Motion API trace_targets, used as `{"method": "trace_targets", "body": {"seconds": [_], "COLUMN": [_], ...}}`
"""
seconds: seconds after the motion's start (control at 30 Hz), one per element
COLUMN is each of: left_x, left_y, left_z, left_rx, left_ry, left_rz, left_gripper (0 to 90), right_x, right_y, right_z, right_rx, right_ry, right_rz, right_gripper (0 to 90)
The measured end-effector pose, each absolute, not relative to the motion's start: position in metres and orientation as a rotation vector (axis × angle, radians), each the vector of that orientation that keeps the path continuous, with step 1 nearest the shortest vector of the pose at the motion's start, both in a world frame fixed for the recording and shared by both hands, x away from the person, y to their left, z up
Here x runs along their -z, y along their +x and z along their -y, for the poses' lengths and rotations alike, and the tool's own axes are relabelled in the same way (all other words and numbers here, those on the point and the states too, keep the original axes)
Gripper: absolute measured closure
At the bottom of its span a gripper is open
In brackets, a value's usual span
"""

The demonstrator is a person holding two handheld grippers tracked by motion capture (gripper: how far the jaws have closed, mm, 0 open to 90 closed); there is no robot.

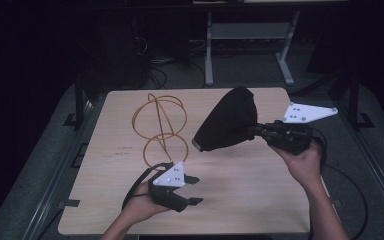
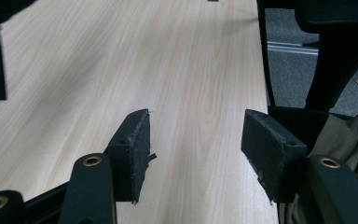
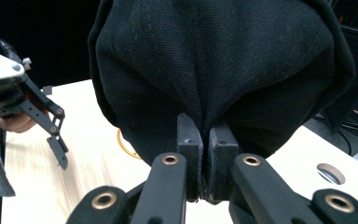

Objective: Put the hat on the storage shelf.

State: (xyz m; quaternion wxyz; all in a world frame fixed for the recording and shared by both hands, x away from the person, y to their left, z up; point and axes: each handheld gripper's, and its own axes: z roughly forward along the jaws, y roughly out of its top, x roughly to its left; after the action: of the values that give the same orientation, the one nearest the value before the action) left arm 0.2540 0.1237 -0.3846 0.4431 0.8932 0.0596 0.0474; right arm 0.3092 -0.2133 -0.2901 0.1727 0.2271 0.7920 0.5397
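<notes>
The right gripper [image 1: 258, 131] pinches a fold of the black cloth bag [image 1: 228, 120] between fully closed jaws and holds it up off the table [image 1: 240, 185], so the fabric hangs free and balloons into a rounded shape instead of lying crumpled. In the right gripper view the weave bunches right at the pads [image 3: 190, 140], which suggests the grip is on an edge or seam, a sensible hold for keeping the mouth of the bag reachable. The bag sits over the far right half of the wooden top, just beside the yellow wire-ring frame [image 1: 160, 125], which stands upright near the middle; whether cloth and wire touch is hard to tell in this dim high view.

The left gripper [image 1: 192, 189] rests low near the front edge, jaws apart with nothing but bare wood between them in its own view [image 2: 198, 154]. It seems parked there ready to take a second hold: one tool carries the bag, the other is free to catch an opposite edge or steady the frame
</notes>
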Motion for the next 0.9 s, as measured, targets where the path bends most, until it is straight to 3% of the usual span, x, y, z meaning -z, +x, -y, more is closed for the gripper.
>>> {"method": "trace_targets", "body": {"seconds": [0.9], "left_x": [0.39], "left_y": [0.254], "left_z": [-0.128], "left_rx": [-0.127], "left_ry": [2.205], "left_rz": [-0.169], "left_gripper": [37.0], "right_x": [0.261], "right_y": [0.334], "right_z": [0.158], "right_rx": [-1.54], "right_ry": [0.543], "right_rz": [-2.311], "right_gripper": [86.1]}}
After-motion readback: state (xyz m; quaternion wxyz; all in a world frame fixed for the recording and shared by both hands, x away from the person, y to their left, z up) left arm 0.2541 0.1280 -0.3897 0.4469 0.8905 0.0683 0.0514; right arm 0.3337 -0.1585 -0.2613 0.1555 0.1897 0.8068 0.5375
